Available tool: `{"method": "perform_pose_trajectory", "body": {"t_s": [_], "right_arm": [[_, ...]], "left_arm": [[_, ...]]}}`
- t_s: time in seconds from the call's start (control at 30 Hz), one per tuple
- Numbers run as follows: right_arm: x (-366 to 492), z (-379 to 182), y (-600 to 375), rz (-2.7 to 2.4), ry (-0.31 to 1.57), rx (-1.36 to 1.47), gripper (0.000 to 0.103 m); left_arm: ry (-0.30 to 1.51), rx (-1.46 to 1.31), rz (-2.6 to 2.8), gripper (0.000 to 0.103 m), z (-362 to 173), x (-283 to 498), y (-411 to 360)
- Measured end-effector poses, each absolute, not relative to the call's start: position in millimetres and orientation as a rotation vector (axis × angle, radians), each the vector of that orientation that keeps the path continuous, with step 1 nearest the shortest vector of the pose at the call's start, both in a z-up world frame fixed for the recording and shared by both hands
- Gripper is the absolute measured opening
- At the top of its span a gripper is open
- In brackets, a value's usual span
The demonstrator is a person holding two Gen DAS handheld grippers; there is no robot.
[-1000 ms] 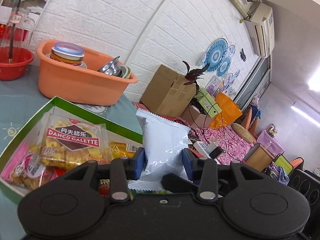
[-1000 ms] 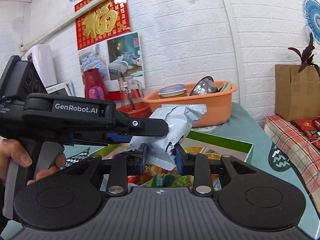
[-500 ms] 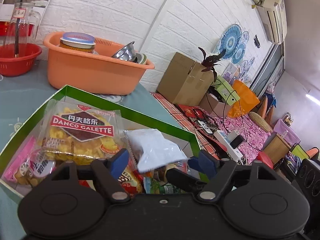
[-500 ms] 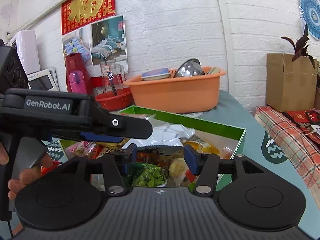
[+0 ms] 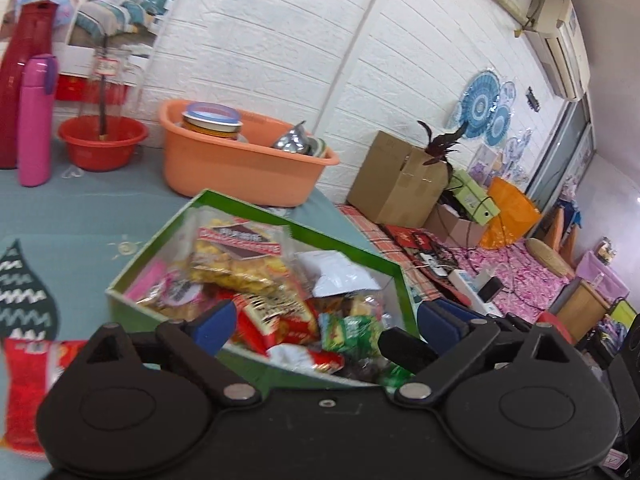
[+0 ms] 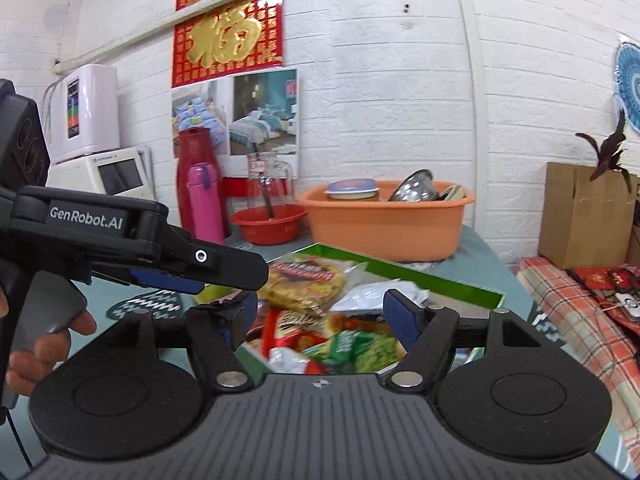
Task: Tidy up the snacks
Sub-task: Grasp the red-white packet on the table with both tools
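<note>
Hovering both over green cardboard snack box [image 5: 400, 280] on bench | left hand-held gripper [image 5: 326, 320] & right hand-held gripper [image 6: 320, 308] just opened wide, nothing btwn jaws | white foil snack pouch [image 5: 340, 276] lies in box, far right corner | we judge it light, crinkly, slippery; pinch at sealed edge.

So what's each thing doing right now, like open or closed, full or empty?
left gripper: open, holding nothing
right gripper: jaws just opened, nothing between them
green box: lidless, full of snacks
white packet: lying in the box
red packet: outside the box, on the table
orange tub: holding dishes
</note>
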State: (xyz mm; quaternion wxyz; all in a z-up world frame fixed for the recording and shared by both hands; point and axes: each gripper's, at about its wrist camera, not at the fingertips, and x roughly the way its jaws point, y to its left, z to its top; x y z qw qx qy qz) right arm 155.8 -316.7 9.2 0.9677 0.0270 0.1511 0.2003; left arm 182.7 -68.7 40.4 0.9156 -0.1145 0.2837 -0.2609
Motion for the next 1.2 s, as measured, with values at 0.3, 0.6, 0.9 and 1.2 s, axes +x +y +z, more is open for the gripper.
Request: {"method": "perform_pose_trajectory", "body": {"t_s": [0.3,0.6,0.9,1.2], "right_arm": [[141.3,2.0,-269.8,0.529,0.392,0.07,0.103],[140.2,-14.5,-220.4,0.623,0.492,0.048,0.103],[150.0,-30.1,-185.1,0.691,0.604,0.06,0.103],[179.0,-44.7,-152.0,0.734,0.68,0.128,0.103]], "left_arm": [[0.617,-0.259,-0.41,0.103,25.9,158.3,-10.7],[0.69,-0.32,-0.25,0.103,0.2,157.8,55.3],[0.714,-0.427,-0.167,0.103,-25.8,169.0,116.9],[0.747,-0.541,-0.272,0.103,-42.9,175.2,138.7]]}}
